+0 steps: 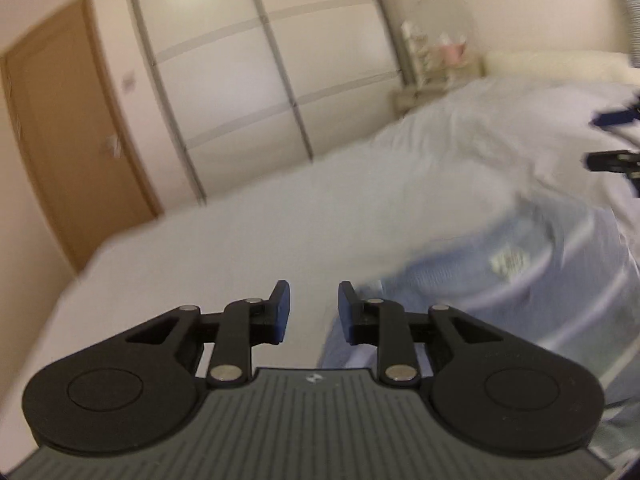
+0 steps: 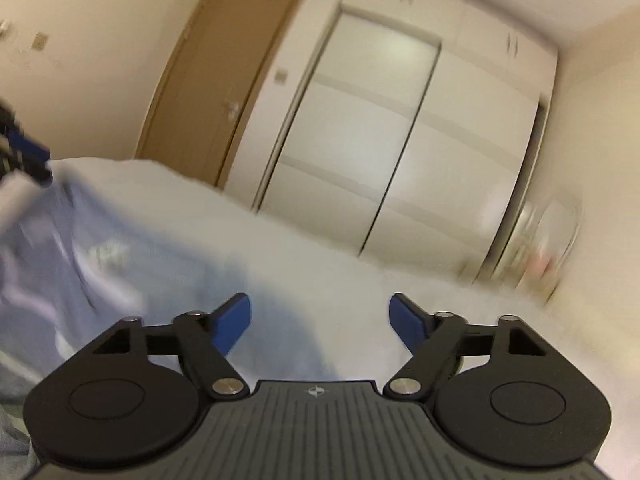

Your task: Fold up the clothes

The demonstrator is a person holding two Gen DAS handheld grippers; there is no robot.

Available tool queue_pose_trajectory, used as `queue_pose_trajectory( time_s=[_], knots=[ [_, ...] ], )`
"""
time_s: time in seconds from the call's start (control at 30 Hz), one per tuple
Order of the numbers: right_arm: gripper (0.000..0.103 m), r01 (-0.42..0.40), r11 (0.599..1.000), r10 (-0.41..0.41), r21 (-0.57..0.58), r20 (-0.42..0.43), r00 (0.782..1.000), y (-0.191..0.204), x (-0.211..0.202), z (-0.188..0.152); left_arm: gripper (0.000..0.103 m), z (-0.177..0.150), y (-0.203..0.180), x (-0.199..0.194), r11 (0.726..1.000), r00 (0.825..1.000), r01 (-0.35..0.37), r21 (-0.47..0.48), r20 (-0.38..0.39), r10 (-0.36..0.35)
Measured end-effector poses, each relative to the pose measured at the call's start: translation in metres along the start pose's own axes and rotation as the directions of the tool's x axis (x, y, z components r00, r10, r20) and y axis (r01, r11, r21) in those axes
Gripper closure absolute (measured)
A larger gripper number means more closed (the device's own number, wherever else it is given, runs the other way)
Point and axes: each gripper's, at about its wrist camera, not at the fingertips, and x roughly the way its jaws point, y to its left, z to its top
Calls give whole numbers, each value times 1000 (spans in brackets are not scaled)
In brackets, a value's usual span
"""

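— Jaws first, left wrist view: how do they stand?
— Spread, with a clear gap and nothing between them. The left gripper [image 1: 314, 312] hangs over the bed [image 1: 240, 248], its blue pads facing each other across bare white sheet.
— And the shirt?
— The shirt [image 1: 520, 280], pale blue with lighter stripes, lies on the bed to the right of the jaws. Its near edge runs just behind and below the right pad; whether it touches is too blurred to tell. A white label shows on the cloth further right.
— Anything else in that view?
— The right gripper [image 1: 612, 160] shows at the far right edge, above the shirt. Behind stand a wardrobe [image 1: 260, 72] and a door [image 1: 68, 128].
— Now the right wrist view.
— Jaws spread wide here, wider than the left pair, gripping nothing. The right gripper [image 2: 320, 324] is above white sheet. The shirt [image 2: 80, 264] lies to the left, its blurred blue cloth reaching under the left pad. The left gripper [image 2: 28, 152] appears at the far left edge, by the shirt's top; I cannot tell if it touches.
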Motion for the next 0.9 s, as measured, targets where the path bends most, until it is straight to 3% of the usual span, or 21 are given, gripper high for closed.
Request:
queue_pose_trajectory(
  time_s=[0.1, 0.27, 0.43, 0.53, 0.6, 0.63, 0.7, 0.73, 0.77, 0.8, 0.83, 0.9],
  knots=[
    [34, -37, 997, 42, 71, -65, 997, -1, -4, -43, 78, -39, -2, 6, 1000, 999, 20, -20, -50, -21],
    [34, -106, 985, 122, 137, -113, 986, 2, -80, -83, 66, -94, 6, -47, 992, 989, 121, -19, -85, -123],
    [34, -175, 961, 208, 214, -142, 968, 6, -163, -114, 50, -133, 5, -132, 976, 981, 194, 97, -42, -190],
    [34, -252, 936, 291, 246, -137, 947, 24, -220, -108, 43, -143, -12, -144, 949, 974, 224, 222, -75, -212],
    [34, -319, 915, 363, 247, -156, 919, 48, -252, -115, 43, -148, -26, -143, 904, 979, 206, 374, -79, -190],
    [34, -341, 912, 383, 230, -174, 907, 57, -263, -118, 43, -153, -37, -141, 856, 983, 180, 485, -72, -166],
    [33, -375, 910, 408, 176, -225, 885, 83, -284, -123, 43, -165, -56, -130, 727, 989, 140, 672, -56, -139],
    [33, -390, 908, 416, 151, -250, 874, 96, -294, -126, 44, -169, -62, -125, 677, 988, 139, 722, -55, -144],
    [32, -400, 907, 421, 131, -273, 865, 109, -303, -131, 45, -170, -66, -120, 657, 987, 145, 740, -62, -149],
    [32, -409, 907, 420, 101, -296, 858, 121, -311, -135, 55, -171, -69, -115, 636, 986, 152, 757, -69, -153],
    [32, -412, 910, 406, 52, -317, 857, 132, -315, -140, 79, -172, -73, -110, 615, 985, 158, 773, -76, -158],
    [32, -417, 908, 379, -35, -353, 855, 152, -322, -148, 100, -171, -76, -105, 607, 986, 160, 779, -94, -139]
  ],
)
